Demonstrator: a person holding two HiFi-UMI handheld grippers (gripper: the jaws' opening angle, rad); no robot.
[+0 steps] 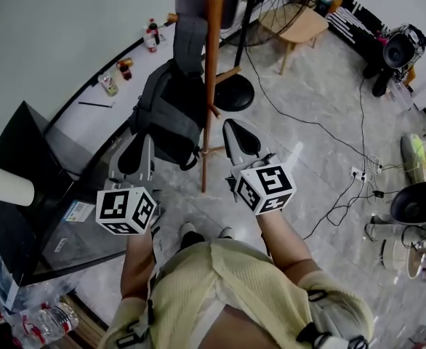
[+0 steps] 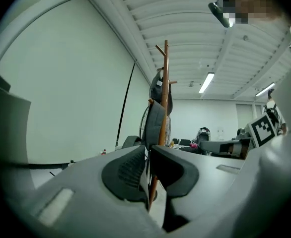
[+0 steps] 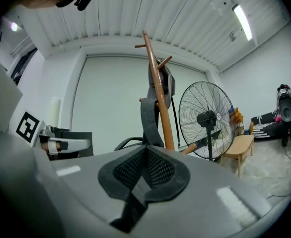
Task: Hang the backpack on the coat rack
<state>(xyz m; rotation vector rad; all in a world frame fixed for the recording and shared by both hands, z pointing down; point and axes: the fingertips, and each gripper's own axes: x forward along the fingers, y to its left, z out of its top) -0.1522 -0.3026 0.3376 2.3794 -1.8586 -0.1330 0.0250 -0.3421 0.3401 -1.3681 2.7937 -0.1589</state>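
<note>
A dark grey backpack [image 1: 171,107] hangs against the orange-brown wooden coat rack [image 1: 213,64], its top strap running up to a peg. The left gripper view shows the backpack [image 2: 156,120] against the rack's pole [image 2: 165,83], and the right gripper view shows it [image 3: 149,118] too. My left gripper [image 1: 142,140] is level and just short of the bag's lower left side, its jaws shut with nothing between them [image 2: 148,157]. My right gripper [image 1: 232,127] sits to the right of the pole. Its pads [image 3: 158,170] meet, and it holds nothing.
A black table [image 1: 24,187] stands at the left, with water bottles below it. Drink bottles [image 1: 151,35] line the wall. A large floor fan [image 3: 205,120] and a small wooden table [image 1: 300,27] stand behind the rack. Cables [image 1: 329,137] trail across the tiled floor at the right.
</note>
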